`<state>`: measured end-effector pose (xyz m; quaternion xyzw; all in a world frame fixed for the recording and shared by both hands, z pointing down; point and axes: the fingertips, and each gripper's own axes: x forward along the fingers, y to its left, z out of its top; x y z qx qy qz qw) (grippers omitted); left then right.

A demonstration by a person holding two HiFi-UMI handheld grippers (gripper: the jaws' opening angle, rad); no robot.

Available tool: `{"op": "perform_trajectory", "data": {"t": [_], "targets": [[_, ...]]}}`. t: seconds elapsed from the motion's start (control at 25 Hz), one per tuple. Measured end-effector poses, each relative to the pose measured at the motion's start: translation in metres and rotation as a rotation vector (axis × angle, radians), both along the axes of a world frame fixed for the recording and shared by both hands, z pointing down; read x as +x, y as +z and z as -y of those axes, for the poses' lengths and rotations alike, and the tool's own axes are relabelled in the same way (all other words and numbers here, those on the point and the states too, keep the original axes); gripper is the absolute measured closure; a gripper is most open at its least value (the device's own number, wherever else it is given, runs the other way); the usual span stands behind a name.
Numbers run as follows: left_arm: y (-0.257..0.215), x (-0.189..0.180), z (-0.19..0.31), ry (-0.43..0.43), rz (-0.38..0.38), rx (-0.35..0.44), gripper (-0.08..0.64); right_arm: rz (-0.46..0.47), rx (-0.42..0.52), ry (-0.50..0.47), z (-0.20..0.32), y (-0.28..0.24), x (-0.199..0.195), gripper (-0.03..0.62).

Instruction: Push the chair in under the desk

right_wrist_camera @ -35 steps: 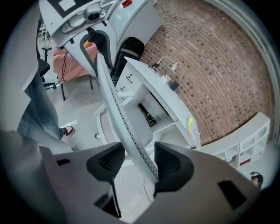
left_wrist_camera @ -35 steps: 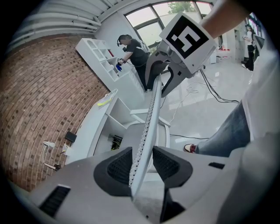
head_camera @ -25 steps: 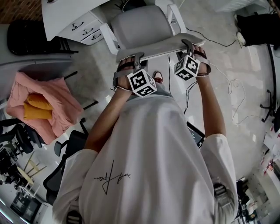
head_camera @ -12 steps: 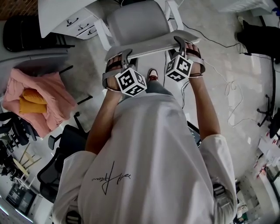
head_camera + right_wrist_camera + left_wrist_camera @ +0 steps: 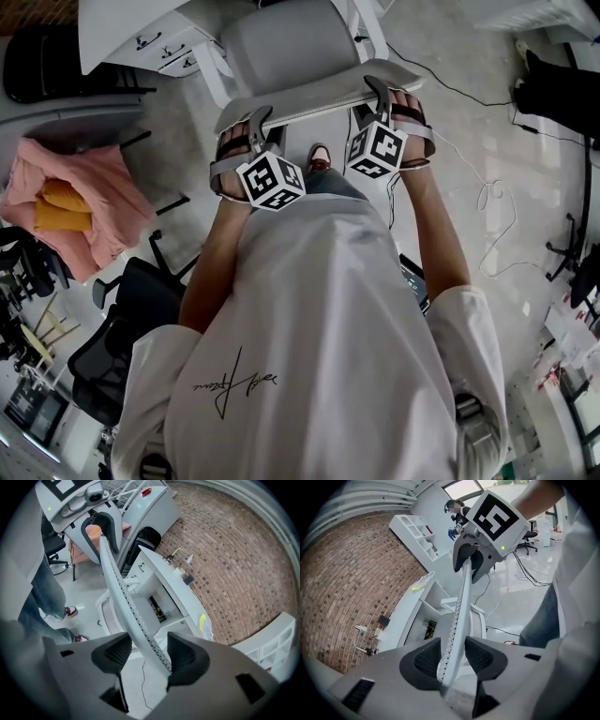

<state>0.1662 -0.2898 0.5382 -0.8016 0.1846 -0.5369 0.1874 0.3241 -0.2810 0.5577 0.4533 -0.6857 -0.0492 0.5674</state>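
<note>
- While the left gripper point(image 5: 453, 658) and the right gripper point(image 5: 147, 654) both straddle the top edge of the backrest point(image 5: 314, 96), we judge the step in hand to be the end of the push, or a pause in it.
- We find the office chair point(image 5: 302, 67) facing the white desk point(image 5: 117, 28), with its seat point(image 5: 286, 39) just beside the drawer unit point(image 5: 164, 54). We cannot tell how far it is under the desktop, because the seat's front runs out of the top of the head view.
- We see the left jaws standing wide. The perforated edge of the backrest passes between the pads with a clear gap on at least one side. These jaws have just been opening, so we read that side as letting go rather than pressing.
- We see the right jaws wide as well. The edge runs slantwise between them, close to one pad and well clear of the other, so nothing is clamped there.
- We judge that the next move depends on the seat. If it is not yet home, the backrest needs a level shove toward the desk, even on both sides, so the chair rolls straight and clears the drawers. If it is home, both grippers only need to lift off the edge.
- Compared with a second ago, the grippers, backrest and desk corner all sit higher and a little further left in the head view. We take much of that shift to be the head's own, and we cannot say whether the chair has rolled closer.
</note>
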Motion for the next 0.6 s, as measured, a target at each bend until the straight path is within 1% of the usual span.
{"op": "perform_trajectory", "data": {"t": [0.24,0.4,0.52,0.6], "targets": [[0.0010,0.0019,-0.0067,-0.020,0.008,0.033,0.400,0.006,0.012,-0.023,-0.0058,-0.0001,0.0017,0.341],[0.0011,0.0018,-0.0077,-0.029,0.010,0.040,0.400,0.007,0.016,-0.028,-0.0061,-0.0001,0.0013,0.341],[0.0015,0.0008,-0.0092,-0.039,0.002,0.049,0.400,0.003,0.019,-0.030,-0.0078,0.0005,0.0003,0.341],[0.0000,-0.0002,-0.0095,-0.050,-0.013,0.058,0.400,0.017,0.013,-0.027,-0.0085,-0.0003,-0.0009,0.341]]}}
